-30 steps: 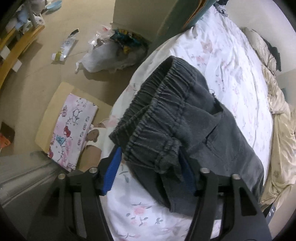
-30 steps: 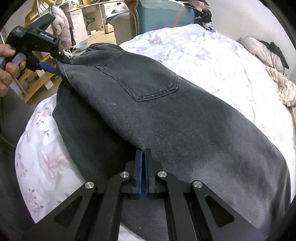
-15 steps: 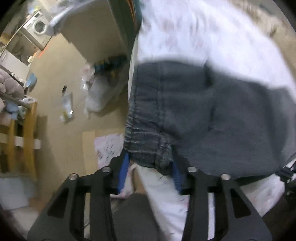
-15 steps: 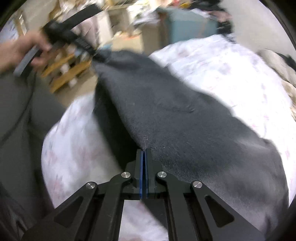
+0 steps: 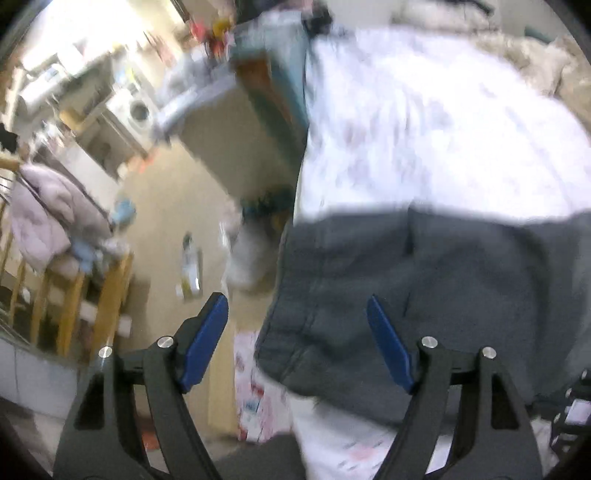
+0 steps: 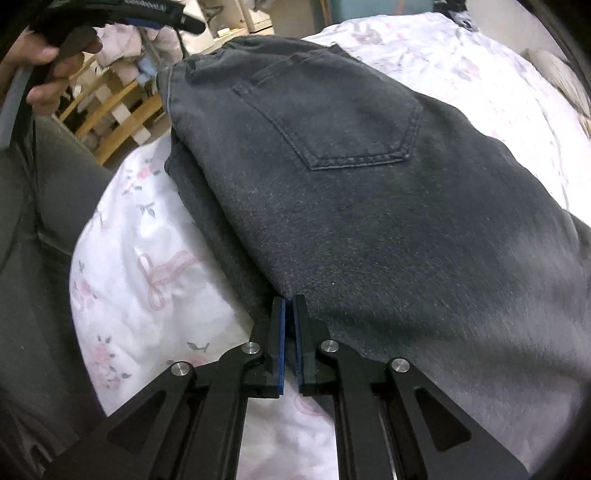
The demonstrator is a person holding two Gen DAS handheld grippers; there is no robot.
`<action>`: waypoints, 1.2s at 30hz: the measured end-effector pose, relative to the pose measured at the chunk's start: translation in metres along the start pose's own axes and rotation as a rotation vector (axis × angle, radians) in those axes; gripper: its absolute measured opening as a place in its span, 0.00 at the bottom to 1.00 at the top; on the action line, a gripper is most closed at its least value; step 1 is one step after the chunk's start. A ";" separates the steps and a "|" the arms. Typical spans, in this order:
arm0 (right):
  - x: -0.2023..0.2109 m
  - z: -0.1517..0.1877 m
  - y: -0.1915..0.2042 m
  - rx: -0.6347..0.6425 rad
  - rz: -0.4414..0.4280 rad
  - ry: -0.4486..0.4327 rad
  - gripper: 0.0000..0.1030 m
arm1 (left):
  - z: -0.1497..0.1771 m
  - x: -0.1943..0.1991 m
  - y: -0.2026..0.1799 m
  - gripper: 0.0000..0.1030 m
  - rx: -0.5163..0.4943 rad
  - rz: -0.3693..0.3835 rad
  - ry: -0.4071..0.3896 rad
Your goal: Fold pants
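Dark grey jeans [image 6: 369,192] lie on a white floral bedsheet [image 6: 147,258], back pocket up, waistband toward the far left. In the blurred left wrist view the pants [image 5: 424,288] lie across the bed edge. My left gripper [image 5: 297,314] is wide open and holds nothing; its fingers stand above the waistband corner. It also shows in the right wrist view [image 6: 110,18], held in a hand at top left. My right gripper [image 6: 290,306] has its pads almost together at the pants' near edge; a thin gap shows and I cannot tell if cloth is pinched.
The floor beside the bed holds a cardboard box with a patterned cloth [image 5: 255,387], a white bag [image 5: 247,258] and a tube [image 5: 190,266]. A wooden rack [image 5: 74,302] with clothes stands left. A teal cabinet [image 5: 266,110] stands by the bed. The person's leg [image 6: 37,258] is left.
My left gripper has let go of the waistband, opened wide and lifted back. The pants have dropped flat on the bed. My right gripper's pads have parted slightly.
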State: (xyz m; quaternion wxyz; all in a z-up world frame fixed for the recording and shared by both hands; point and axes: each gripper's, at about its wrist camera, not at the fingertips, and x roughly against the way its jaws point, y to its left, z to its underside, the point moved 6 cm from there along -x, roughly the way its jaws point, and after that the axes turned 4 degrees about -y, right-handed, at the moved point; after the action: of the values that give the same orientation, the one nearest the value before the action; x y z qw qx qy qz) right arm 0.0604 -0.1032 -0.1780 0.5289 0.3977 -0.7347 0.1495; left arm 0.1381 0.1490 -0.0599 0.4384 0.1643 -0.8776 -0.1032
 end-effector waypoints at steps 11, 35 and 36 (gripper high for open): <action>0.107 0.045 -0.126 -0.628 0.094 -0.282 0.07 | 0.034 -0.043 -0.097 0.82 0.119 0.416 0.198; 0.196 0.281 -0.280 -1.456 0.556 -0.217 0.03 | 0.082 -0.065 -0.107 0.82 -0.026 0.297 0.331; 0.182 0.291 -0.281 -1.464 0.548 -0.160 0.02 | 0.082 -0.065 -0.103 0.81 -0.035 0.283 0.327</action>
State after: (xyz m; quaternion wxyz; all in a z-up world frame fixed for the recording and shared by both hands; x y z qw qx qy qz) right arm 0.0551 -0.5470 -0.1862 0.5462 -0.2381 -0.7539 -0.2766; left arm 0.1289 0.0811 -0.1897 0.5878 0.0463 -0.8072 -0.0280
